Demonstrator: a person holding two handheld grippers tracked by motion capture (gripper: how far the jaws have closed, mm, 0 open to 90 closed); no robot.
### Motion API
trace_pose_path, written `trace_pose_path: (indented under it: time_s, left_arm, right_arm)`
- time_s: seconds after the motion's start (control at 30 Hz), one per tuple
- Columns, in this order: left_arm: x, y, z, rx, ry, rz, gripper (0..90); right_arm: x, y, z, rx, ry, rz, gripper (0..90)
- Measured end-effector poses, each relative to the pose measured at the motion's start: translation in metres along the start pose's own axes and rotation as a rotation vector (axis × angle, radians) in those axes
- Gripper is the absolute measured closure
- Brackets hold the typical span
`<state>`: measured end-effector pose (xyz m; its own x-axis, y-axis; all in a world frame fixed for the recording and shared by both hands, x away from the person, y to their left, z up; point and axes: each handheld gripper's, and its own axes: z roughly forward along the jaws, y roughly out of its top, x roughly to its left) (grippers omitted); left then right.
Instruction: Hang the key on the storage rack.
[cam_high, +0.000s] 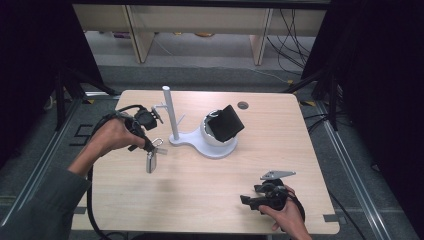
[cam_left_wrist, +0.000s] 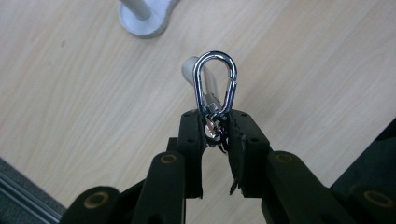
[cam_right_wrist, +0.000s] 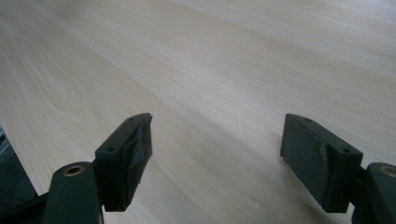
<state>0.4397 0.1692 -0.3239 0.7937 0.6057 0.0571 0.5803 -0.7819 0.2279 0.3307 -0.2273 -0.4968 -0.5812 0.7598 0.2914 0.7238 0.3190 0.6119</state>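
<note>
dark green sleeve (cam_high: 35, 205), black hand-held gripper (cam_left_wrist: 215, 135) with brass-ringed screws, black cable, grey three-cornered plate (cam_high: 276, 175)

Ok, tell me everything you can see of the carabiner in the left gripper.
The carabiner is a small pear-shaped clip of shiny chrome-looking metal with a sprung gate along one side, closed. Its narrow end, with a small ring and dark bits attached, is pinched between the jaws of the left gripper; the rounded loop sticks out past them. In the high view it is held above the table, with a pale flat tag hanging beneath, short of the white stand.
</note>
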Motion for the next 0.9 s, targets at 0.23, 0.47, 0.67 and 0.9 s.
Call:
trace_pose_path:
  time_s: [0.23, 0.47, 0.67, 0.9]
  left_arm:
    - [0.016, 0.001, -0.014, -0.028, 0.022, -0.056, 75.2]
    - [0.029, 0.007, -0.030, -0.037, 0.043, -0.089, 75.2]
    - [0.036, 0.013, -0.037, -0.051, 0.056, -0.110, 75.2]
    - [0.048, 0.021, -0.048, -0.074, 0.056, -0.146, 75.2]
  right_arm:
    - [0.002, -0.002, 0.004, -0.027, 0.013, 0.024, 25.9]
    - [0.001, 0.000, 0.001, 0.013, 0.033, 0.011, 25.9]
    - [0.001, 0.000, 0.001, 0.014, 0.031, 0.010, 25.9]
    - [0.000, 0.000, 0.001, 0.018, 0.033, 0.010, 25.9]
